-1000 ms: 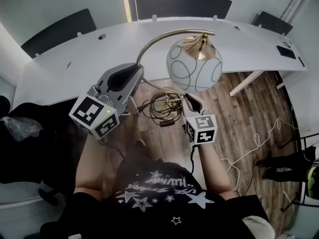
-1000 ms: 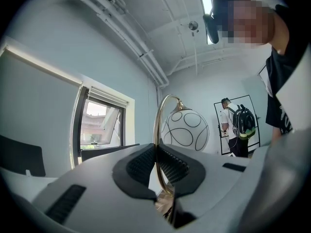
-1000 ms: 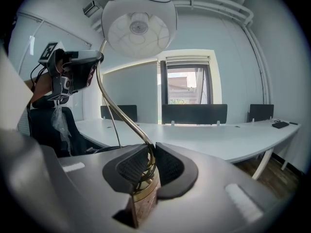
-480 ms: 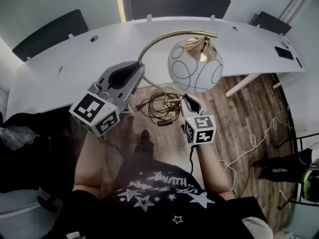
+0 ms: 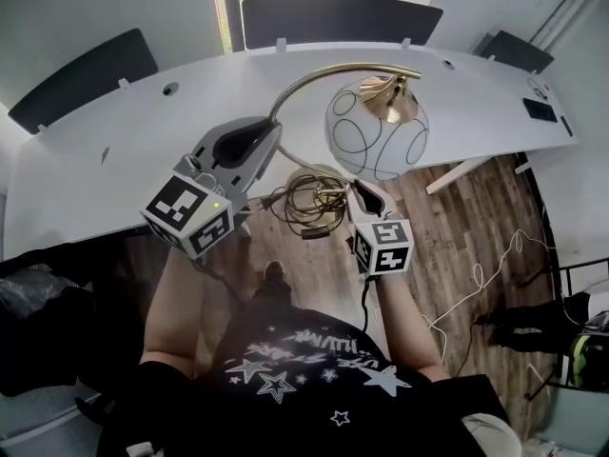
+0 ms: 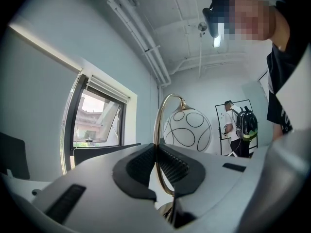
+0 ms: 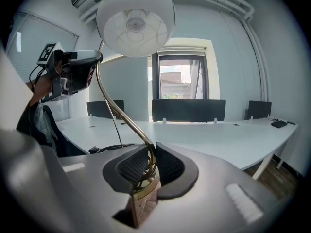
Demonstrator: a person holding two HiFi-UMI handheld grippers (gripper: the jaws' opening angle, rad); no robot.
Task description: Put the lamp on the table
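Observation:
The lamp has a curved brass stem [image 5: 314, 76], a white globe shade [image 5: 377, 129] with black line circles, and a brass base with a coiled cord [image 5: 309, 203]. I hold it in the air in front of the white table [image 5: 143, 131]. My left gripper [image 5: 266, 139] is shut on the stem [image 6: 158, 144] partway up. Low down, my right gripper [image 5: 354, 193] is shut on the stem [image 7: 148, 154] just above the base [image 7: 143, 191]. In the right gripper view the shade [image 7: 135, 18] hangs overhead.
The long curved white table spans the room, with a dark device [image 5: 540, 109] at its far right. Black chairs [image 5: 338, 17] stand behind it. Wood floor with loose cables [image 5: 476, 284] lies at right. Another person [image 6: 238, 127] stands by the far wall.
The lamp and both grippers have come a little nearer the table; the table edge now lies closer under the shade. Both grips are unchanged.

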